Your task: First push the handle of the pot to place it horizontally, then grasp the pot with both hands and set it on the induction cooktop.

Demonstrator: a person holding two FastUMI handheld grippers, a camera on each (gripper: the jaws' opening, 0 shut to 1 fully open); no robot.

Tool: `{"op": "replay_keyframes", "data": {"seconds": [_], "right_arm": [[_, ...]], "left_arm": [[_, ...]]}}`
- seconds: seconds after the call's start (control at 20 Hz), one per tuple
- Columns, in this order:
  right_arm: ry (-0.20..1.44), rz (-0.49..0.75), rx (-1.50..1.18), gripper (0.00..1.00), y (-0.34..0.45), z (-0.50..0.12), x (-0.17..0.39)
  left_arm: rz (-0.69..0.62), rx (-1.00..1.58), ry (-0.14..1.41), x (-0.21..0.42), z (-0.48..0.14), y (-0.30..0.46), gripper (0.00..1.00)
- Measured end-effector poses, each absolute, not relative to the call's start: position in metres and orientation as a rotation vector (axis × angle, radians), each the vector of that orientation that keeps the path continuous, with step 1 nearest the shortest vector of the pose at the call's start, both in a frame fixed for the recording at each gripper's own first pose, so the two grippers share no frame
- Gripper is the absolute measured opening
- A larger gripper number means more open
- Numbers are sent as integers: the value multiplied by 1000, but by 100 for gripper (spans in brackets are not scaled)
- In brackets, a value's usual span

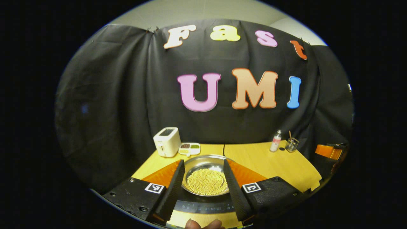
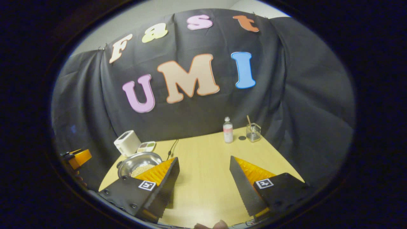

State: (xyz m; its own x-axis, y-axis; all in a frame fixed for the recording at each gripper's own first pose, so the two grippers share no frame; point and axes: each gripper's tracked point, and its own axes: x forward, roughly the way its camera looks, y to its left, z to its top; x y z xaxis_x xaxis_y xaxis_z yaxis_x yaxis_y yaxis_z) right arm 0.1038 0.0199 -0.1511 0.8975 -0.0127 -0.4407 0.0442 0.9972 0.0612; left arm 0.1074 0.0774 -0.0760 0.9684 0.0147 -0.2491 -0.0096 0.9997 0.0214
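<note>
Two grippers are seen with fingers spread wide and nothing clamped. In the left gripper view, the left gripper [image 1: 204,181] is held with the pot [image 1: 206,175] framed between its fingers, though whether the fingers touch its rim cannot be told. The pot, a shallow steel bowl of pale yellow grains, is set on the induction cooktop [image 1: 203,207], whose dark front panel with faint, unreadable markings is seen just below it. Square black-and-white marker tags are carried on both grippers; no brand or readable wording can be made out on them. In the right gripper view, the right gripper [image 2: 205,173] is held open over bare table [image 2: 203,165], well apart from the pot, which is seen beyond its left finger. The pot's handle cannot be made out, so its direction cannot be told. Farther back, a white toaster [image 1: 167,141], a compartment dish [image 1: 189,148], a small bottle [image 2: 227,129] with an illegible label, and a glass cup [image 2: 253,132] are placed near the cloth wall.
</note>
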Motion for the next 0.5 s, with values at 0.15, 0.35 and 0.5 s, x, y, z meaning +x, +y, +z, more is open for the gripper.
{"op": "replay_keyframes", "data": {"seconds": [0.15, 0.35, 0.5], "right_arm": [[330, -31, 76, 92, -6, -96, 100], [139, -25, -36, 91, -16, -27, 89], [87, -6, -70, 92, -10, 0, 73]], "left_arm": [[20, 4, 153, 86, -30, 48, 74], [-10, -20, 55, 69, 16, 16, 74], [-34, -35, -8, 59, 46, -4, 73]]}}
